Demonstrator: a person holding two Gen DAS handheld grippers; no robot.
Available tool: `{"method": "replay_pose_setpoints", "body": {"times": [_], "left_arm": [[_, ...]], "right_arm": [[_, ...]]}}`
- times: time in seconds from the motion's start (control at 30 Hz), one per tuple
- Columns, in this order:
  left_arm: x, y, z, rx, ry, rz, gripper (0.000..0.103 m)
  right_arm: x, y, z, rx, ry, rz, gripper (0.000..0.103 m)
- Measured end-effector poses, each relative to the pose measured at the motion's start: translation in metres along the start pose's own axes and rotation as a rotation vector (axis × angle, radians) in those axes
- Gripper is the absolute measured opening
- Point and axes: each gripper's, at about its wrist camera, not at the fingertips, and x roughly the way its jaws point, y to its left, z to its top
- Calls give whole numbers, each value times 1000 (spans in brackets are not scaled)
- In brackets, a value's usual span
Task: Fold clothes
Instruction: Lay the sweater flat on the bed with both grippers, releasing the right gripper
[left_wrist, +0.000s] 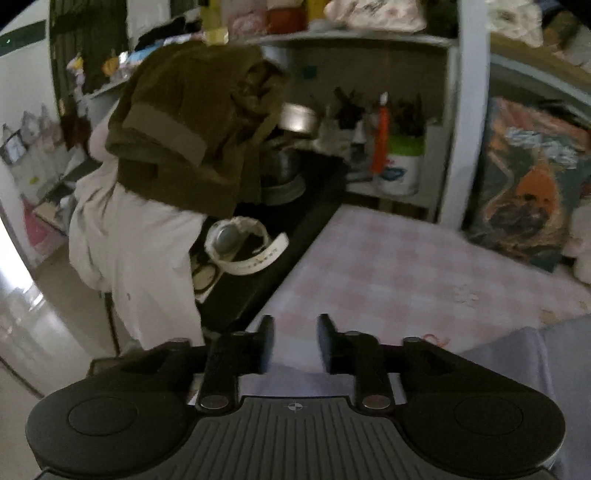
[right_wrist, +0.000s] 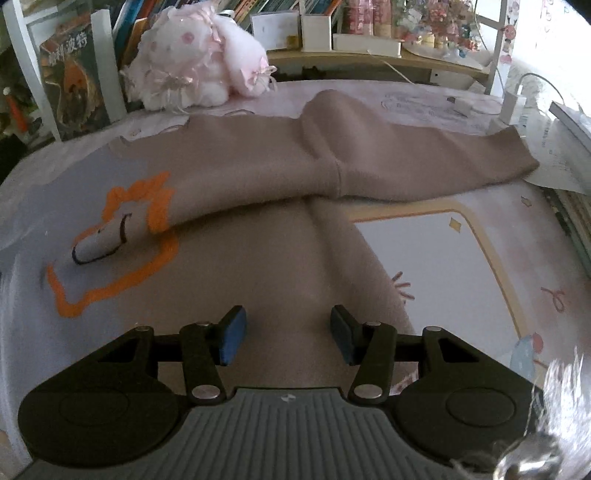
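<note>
A tan and lilac sweater (right_wrist: 258, 236) with an orange lion outline lies spread on the pink printed table cover (right_wrist: 461, 258). Its top part is folded over the body, and one sleeve (right_wrist: 443, 166) stretches to the right. My right gripper (right_wrist: 287, 338) is open and empty, hovering just above the sweater's near part. My left gripper (left_wrist: 295, 343) is open and empty over the table's left edge; a lilac corner of the sweater (left_wrist: 535, 350) shows at its lower right.
A pink plush toy (right_wrist: 199, 62) and books stand at the back. A charger and papers (right_wrist: 554, 147) lie at the right. To the left, an olive garment (left_wrist: 184, 129) and a pale one hang over a black stand holding a white watch (left_wrist: 240, 243). Shelves (left_wrist: 388, 147) hold pots.
</note>
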Motion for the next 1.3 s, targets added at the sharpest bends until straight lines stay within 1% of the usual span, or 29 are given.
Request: {"method": "replay_pose_setpoints", "body": {"times": [0.23, 0.3, 0.33, 0.4, 0.47, 0.5, 0.57, 0.6, 0.63, 0.7, 0.77, 0.8, 0.87, 0.9, 0.93, 1.0, 1.07, 1.17, 1.23, 1.27, 1.3], "left_arm": [[-6, -29, -31, 48, 102, -222, 32], [1, -49, -45, 1, 177, -343, 32], [6, -56, -51, -26, 206, -383, 32], [17, -67, -58, -54, 243, -407, 32], [29, -74, -60, -63, 280, -388, 32], [35, -77, -60, -56, 299, -387, 32], [42, -81, -62, -38, 317, -380, 32], [45, -81, -61, -36, 319, -378, 32], [46, -81, -61, -34, 319, -377, 32], [48, -79, -58, -26, 316, -364, 31], [49, -78, -55, -11, 297, -328, 30], [51, -76, -53, -8, 291, -322, 29], [54, -72, -49, -4, 282, -314, 23], [56, -71, -47, -1, 277, -310, 18], [56, -69, -46, 3, 272, -305, 7], [56, -66, -43, 14, 260, -297, 5], [56, -63, -40, 24, 249, -288, 4], [56, -58, -36, 39, 231, -275, 4], [56, -55, -33, 49, 220, -266, 5], [56, -54, -31, 55, 214, -262, 6], [56, -52, -30, 60, 208, -258, 7]], "right_arm": [[5, -9, 3, 36, -22, -77, 47], [6, -9, 4, 37, -21, -85, 47], [6, -8, 4, 39, -21, -87, 47], [6, -8, 4, 43, -20, -91, 47], [6, -8, 4, 56, -23, -100, 43], [6, -8, 5, 67, -23, -104, 38], [5, -8, 6, 76, -19, -89, 22], [5, -7, 6, 75, -10, -71, 7], [4, -5, 7, 76, 1, -60, 5], [-4, -2, 5, 78, 22, -34, 4], [-20, 4, -2, 87, 29, 20, 3], [-30, 7, -7, 86, 31, 49, 3], [-47, 14, -21, 70, 47, 80, 3], [-53, 16, -29, 64, 62, 83, 3], [-57, 18, -37, 62, 80, 86, 3], [-60, 21, -50, 71, 118, 100, 3], [-62, 24, -61, 85, 152, 117, 3], [-65, 31, -67, 96, 192, 175, 3], [-68, 37, -67, 81, 186, 190, 5], [-69, 36, -65, 86, 169, 175, 5], [-71, 36, -63, 92, 152, 160, 7]]}}
